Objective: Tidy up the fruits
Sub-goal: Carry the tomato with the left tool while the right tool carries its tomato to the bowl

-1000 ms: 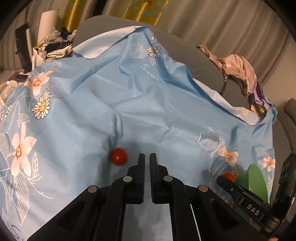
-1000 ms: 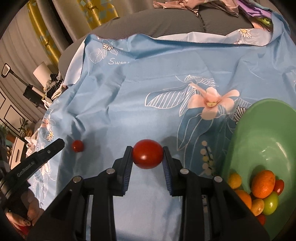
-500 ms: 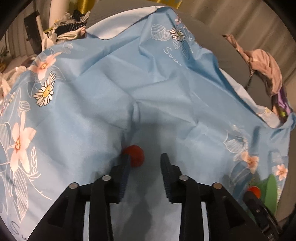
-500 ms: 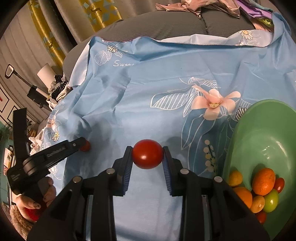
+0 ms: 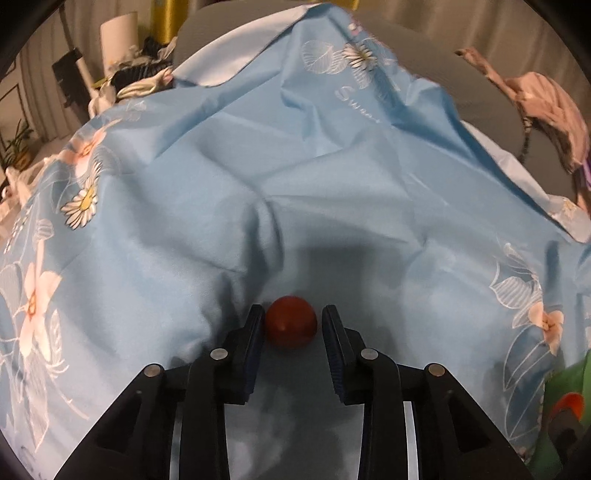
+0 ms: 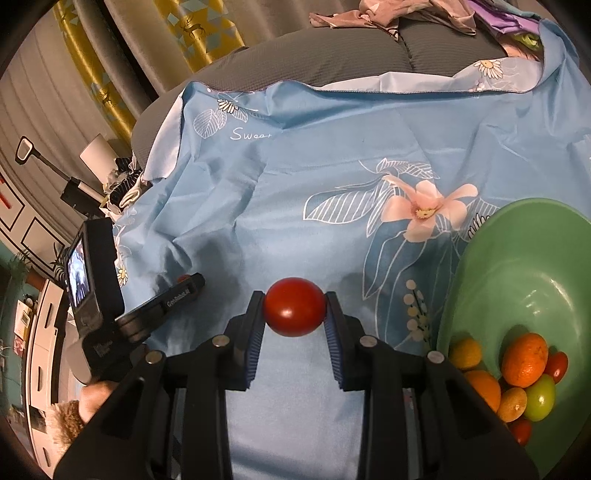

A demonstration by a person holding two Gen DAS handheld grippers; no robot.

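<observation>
In the left wrist view a small red tomato (image 5: 291, 320) lies on the blue floral cloth (image 5: 332, 184), between the fingers of my open left gripper (image 5: 292, 325); a gap shows on its right side. In the right wrist view my right gripper (image 6: 294, 314) is shut on a larger red tomato (image 6: 294, 307), held above the cloth. A green bowl (image 6: 517, 258) at the right holds several oranges, small tomatoes and a green fruit (image 6: 540, 397). The left gripper (image 6: 181, 295) shows at the left of that view, low on the cloth.
The cloth covers a grey couch (image 6: 369, 48) with a pile of clothes (image 6: 399, 14) at the back. The green bowl's edge (image 5: 569, 384) shows at the lower right of the left wrist view. Clutter and a lamp (image 5: 118, 33) stand at the far left.
My left gripper opened and moved forward, so the small tomato now lies between its fingers. My right gripper kept hold of the larger tomato and hardly moved.
</observation>
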